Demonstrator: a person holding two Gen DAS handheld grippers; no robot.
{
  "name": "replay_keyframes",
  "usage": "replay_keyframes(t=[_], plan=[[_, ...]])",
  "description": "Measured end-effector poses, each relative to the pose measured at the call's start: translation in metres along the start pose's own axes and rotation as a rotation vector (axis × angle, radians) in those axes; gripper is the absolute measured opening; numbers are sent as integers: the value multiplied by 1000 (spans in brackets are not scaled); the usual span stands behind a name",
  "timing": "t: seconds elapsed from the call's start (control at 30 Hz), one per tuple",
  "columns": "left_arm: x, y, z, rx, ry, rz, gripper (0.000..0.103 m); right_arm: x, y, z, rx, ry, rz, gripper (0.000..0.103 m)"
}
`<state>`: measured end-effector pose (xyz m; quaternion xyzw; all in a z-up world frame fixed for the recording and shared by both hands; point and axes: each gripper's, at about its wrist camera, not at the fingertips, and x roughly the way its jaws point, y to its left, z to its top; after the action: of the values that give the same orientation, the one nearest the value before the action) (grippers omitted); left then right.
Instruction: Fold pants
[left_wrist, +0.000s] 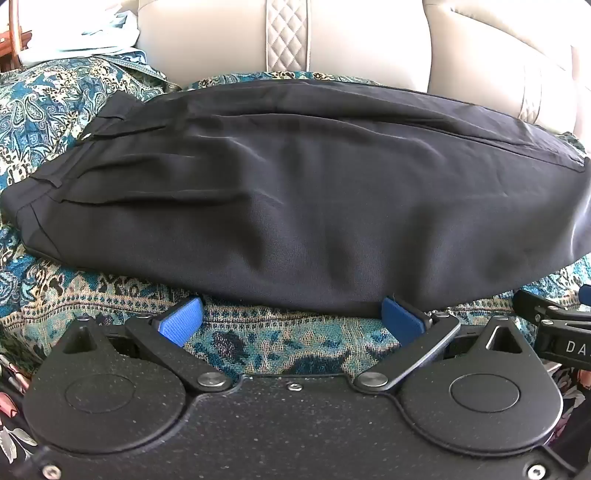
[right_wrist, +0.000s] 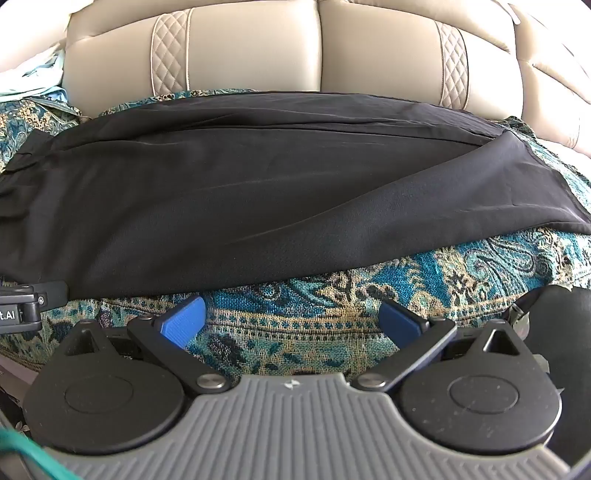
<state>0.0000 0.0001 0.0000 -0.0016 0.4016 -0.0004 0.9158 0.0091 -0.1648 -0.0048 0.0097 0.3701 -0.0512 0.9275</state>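
Note:
Dark navy pants (left_wrist: 295, 192) lie lengthwise across a teal paisley throw (left_wrist: 273, 339) on a sofa, waistband with belt loops at the left. The right wrist view shows the same pants (right_wrist: 258, 192), one leg end lying over the other at the right. My left gripper (left_wrist: 291, 319) stands wide open just short of the pants' near edge, its blue pads (left_wrist: 181, 319) apart and nothing between them. Equally wide stands my right gripper (right_wrist: 291, 319), open over the throw (right_wrist: 406, 273) below the near hem, holding nothing.
Beige leather sofa back cushions (left_wrist: 221, 40) with quilted strips rise behind the pants. Pale blue cloth (left_wrist: 81, 37) is heaped at the far left. Part of the other gripper (left_wrist: 554, 325) shows at the right edge of the left wrist view.

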Motion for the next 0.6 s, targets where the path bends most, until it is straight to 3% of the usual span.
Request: replay_keyframes(t=[0.6], plan=[[0, 0, 0, 3, -3, 5, 103, 0, 0, 0, 3, -1, 2, 103]])
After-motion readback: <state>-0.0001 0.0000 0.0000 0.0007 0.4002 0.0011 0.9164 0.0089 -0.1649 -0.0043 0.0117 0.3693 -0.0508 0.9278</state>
